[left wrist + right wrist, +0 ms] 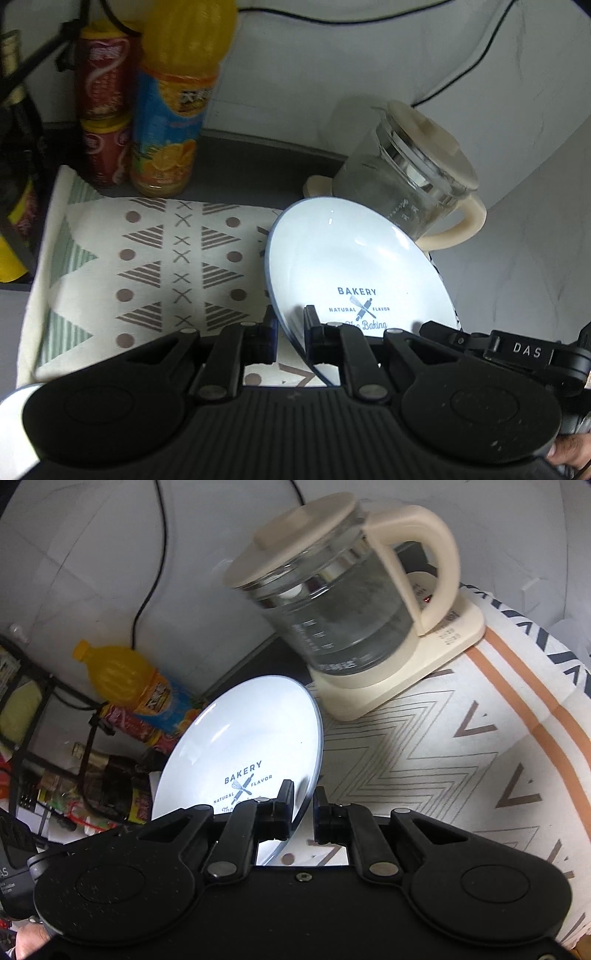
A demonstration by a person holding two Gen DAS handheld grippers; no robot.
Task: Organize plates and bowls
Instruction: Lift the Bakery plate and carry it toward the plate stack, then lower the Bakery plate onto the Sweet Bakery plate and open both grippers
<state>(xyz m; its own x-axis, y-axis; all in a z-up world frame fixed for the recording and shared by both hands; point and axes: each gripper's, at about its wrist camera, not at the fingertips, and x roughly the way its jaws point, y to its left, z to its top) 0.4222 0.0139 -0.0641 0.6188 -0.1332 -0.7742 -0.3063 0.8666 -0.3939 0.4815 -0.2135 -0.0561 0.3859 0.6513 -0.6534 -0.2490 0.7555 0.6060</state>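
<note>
A white plate with a blue rim and a "BAKERY" print (347, 254) is held tilted above the patterned cloth. My left gripper (290, 325) is shut on its near left rim. My right gripper (303, 805) is shut on the rim of the same plate (251, 731) on its right side. The right gripper's black body (517, 350) shows at the right edge of the left wrist view. No bowls are in view.
A glass kettle with a cream lid and handle (343, 602) stands on its cream base (406, 672) just behind the plate. An orange juice bottle (177, 96) and red cans (105, 107) stand at the back left. A patterned cloth (155, 266) covers the counter. A black wire rack (44, 716) stands at the left.
</note>
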